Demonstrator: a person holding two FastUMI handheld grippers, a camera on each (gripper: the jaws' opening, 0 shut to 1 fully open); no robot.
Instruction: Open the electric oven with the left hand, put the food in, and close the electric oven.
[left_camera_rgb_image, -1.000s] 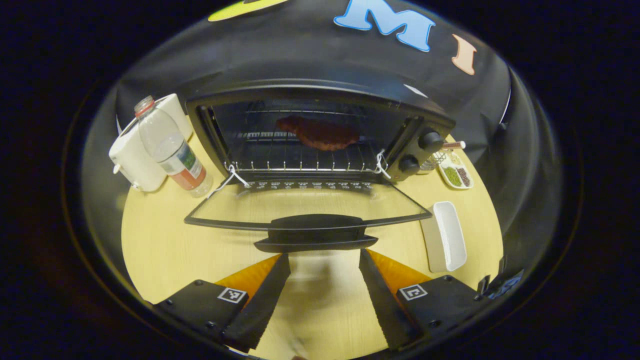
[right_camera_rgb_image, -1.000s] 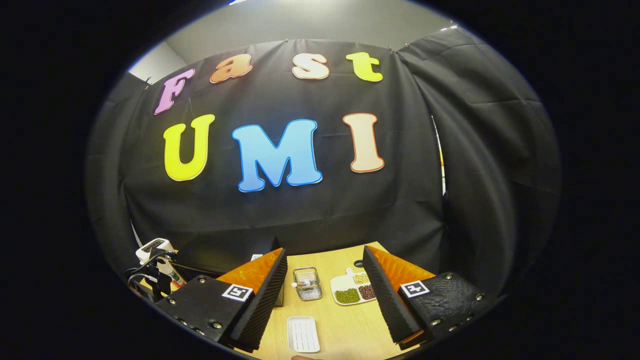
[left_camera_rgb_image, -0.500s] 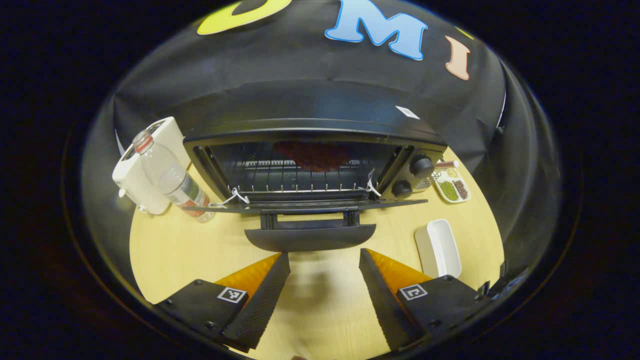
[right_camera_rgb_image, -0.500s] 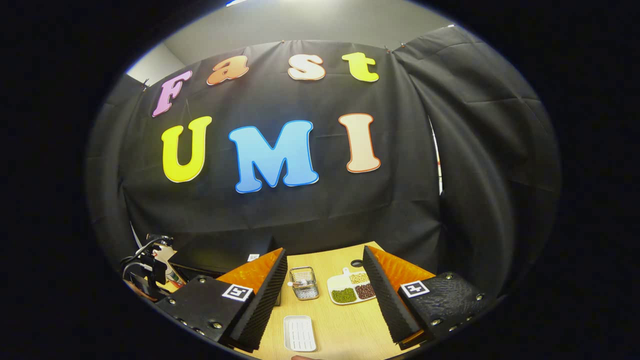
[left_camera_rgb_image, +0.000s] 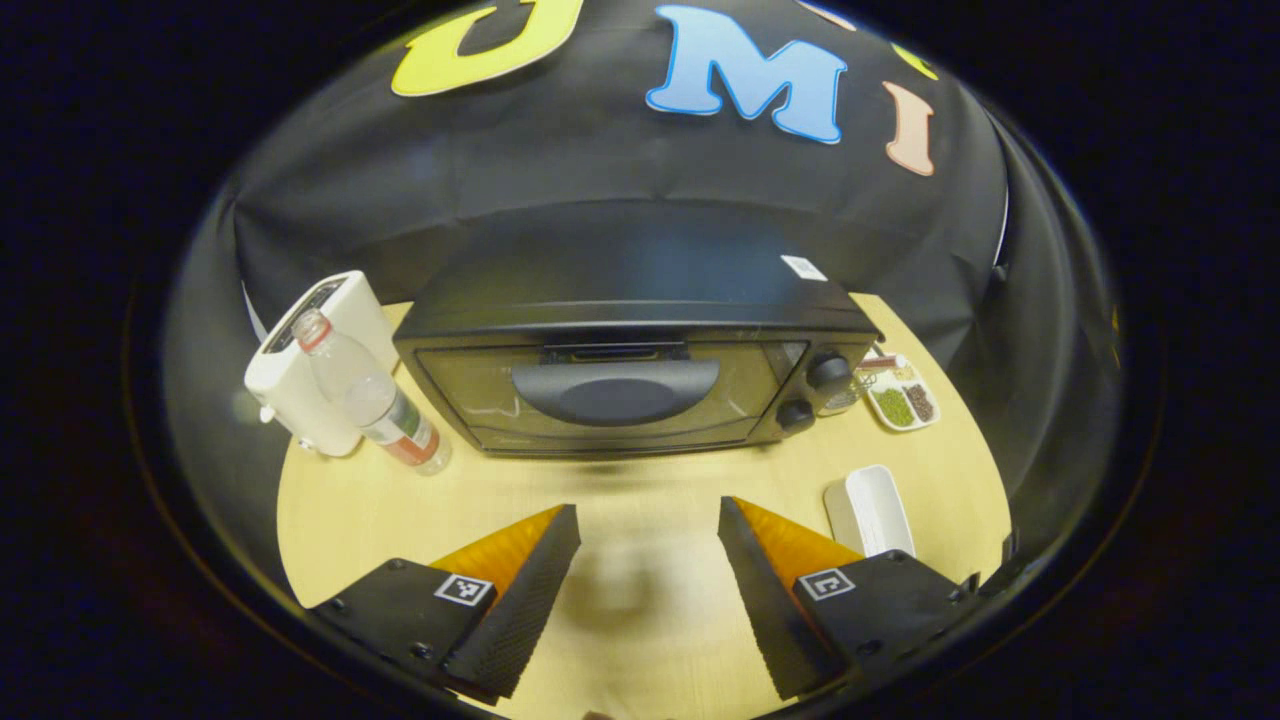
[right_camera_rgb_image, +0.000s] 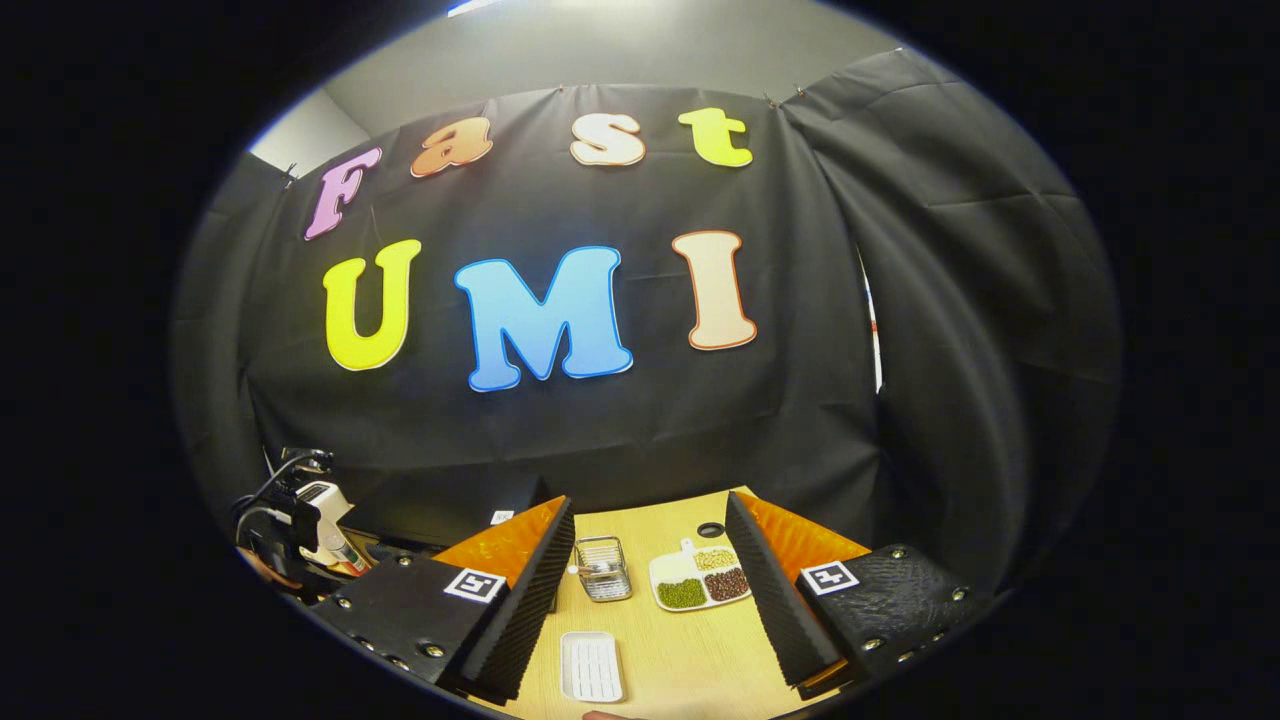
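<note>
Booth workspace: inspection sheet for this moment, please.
Surface: wooden table, bare in front of the oven.
Job's things: oven with its door shut; food not visible through the glass.
Clutter: water bottle, white appliance, white tray, bean dish, wire basket.
Grippers: left gripper open, short of the oven; right gripper open, holding nothing.
Cables: dark cables at the left edge of the right gripper view.
Surroundings: black cloth wall.
</note>
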